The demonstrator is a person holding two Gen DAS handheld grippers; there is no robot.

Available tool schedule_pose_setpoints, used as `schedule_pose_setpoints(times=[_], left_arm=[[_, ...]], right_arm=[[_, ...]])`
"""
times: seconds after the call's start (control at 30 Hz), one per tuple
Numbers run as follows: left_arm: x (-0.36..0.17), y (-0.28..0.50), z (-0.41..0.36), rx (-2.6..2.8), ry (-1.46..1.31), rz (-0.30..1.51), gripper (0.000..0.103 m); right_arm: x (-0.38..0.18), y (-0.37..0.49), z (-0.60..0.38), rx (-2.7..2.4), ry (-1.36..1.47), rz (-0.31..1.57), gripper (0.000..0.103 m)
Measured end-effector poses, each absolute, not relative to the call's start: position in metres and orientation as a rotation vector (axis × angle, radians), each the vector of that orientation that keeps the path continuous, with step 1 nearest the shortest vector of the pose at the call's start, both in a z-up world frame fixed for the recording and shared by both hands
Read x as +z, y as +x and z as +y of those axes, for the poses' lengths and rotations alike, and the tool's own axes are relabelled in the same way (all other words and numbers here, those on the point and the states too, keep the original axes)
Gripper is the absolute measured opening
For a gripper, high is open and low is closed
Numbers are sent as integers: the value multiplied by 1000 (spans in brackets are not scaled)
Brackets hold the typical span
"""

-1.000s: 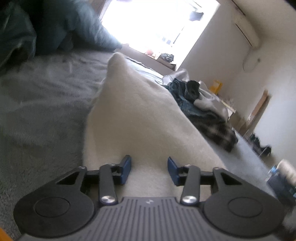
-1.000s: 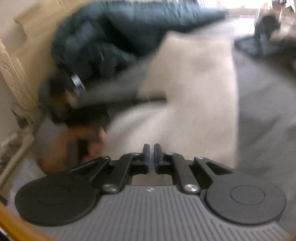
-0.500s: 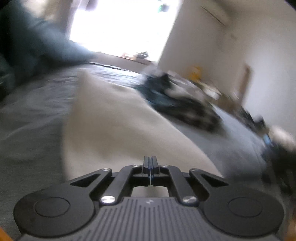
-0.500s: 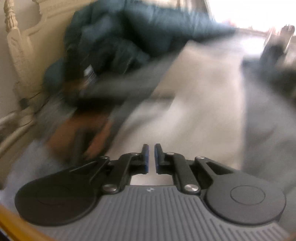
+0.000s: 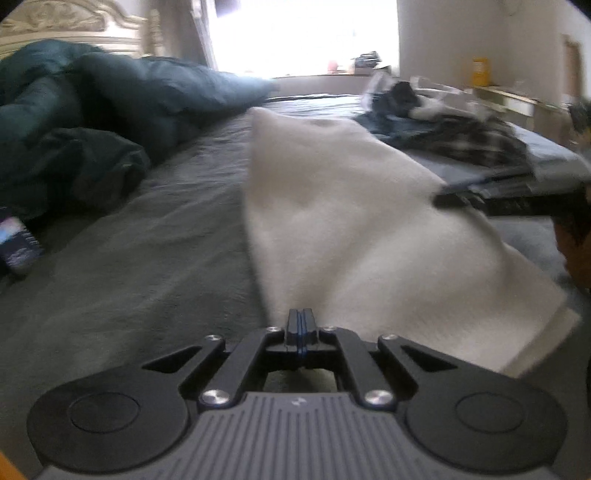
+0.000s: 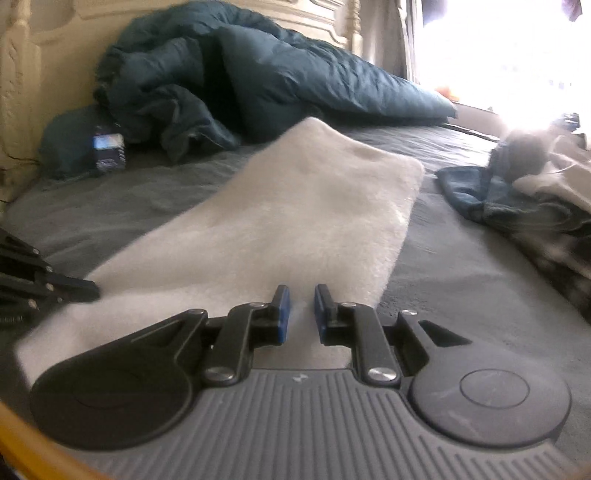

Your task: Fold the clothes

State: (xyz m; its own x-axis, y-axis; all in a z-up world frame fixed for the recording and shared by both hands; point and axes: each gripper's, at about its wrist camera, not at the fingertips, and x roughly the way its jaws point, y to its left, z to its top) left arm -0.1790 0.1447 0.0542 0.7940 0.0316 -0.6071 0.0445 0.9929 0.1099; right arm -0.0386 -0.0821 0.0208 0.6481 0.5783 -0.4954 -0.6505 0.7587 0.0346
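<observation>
A white fleecy garment [image 5: 332, 206] lies lengthwise on the grey bed cover [image 5: 129, 258]. My left gripper [image 5: 301, 319] is shut on its near edge, and the cloth rises in a peak to the pinched jaws. In the right wrist view the same garment [image 6: 314, 206] stretches away from my right gripper [image 6: 301, 308]. The right gripper's jaws are opening, a narrow gap apart, with the garment's near edge between the blue pads but not pressed. The right gripper [image 5: 498, 195] reaches in from the right over the cloth's edge. The left gripper [image 6: 44, 284] shows at the far left.
A rumpled dark teal duvet [image 6: 240, 74] is piled against the cream headboard [image 6: 22, 74]. A heap of other clothes [image 5: 443, 125] lies on the bed's far right side. A small dark packet [image 6: 107, 151] rests by the duvet. A bright window [image 5: 303, 33] is behind.
The left jaws closed on the garment's near edge and lifted it while the hand swung across. The right jaws went from shut to slightly apart.
</observation>
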Motion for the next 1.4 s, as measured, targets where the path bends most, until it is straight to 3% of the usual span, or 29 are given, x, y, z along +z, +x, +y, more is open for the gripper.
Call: schedule_pose_setpoints(times=[0.13,0.37,0.47,0.63,0.83,1.07,1.23,1.4], left_arm=[[71,-178,112,-110,67,533,1],[23,-181,130,77,19,565,3],[27,-191,160,121,-103,606,2],[66,-178,134,45,8,489,1],[43,-109,128,-61,-42,637,2],[33,-82,170,134,-12,672,2],[61,-68,120,-83,92,577,4],[32,-35,105,-106,195,652,3]], right_arm=[[19,-32,-96,754,-33,510,14],[12,-27,-112,820,120,504,14],[11,-26,-112,827,129,502,14],[12,-27,-110,827,129,497,15],[12,-27,-111,829,131,496,15],[12,-26,-111,837,126,495,15],[11,-25,-113,839,136,496,16],[10,-24,-115,848,149,501,16]])
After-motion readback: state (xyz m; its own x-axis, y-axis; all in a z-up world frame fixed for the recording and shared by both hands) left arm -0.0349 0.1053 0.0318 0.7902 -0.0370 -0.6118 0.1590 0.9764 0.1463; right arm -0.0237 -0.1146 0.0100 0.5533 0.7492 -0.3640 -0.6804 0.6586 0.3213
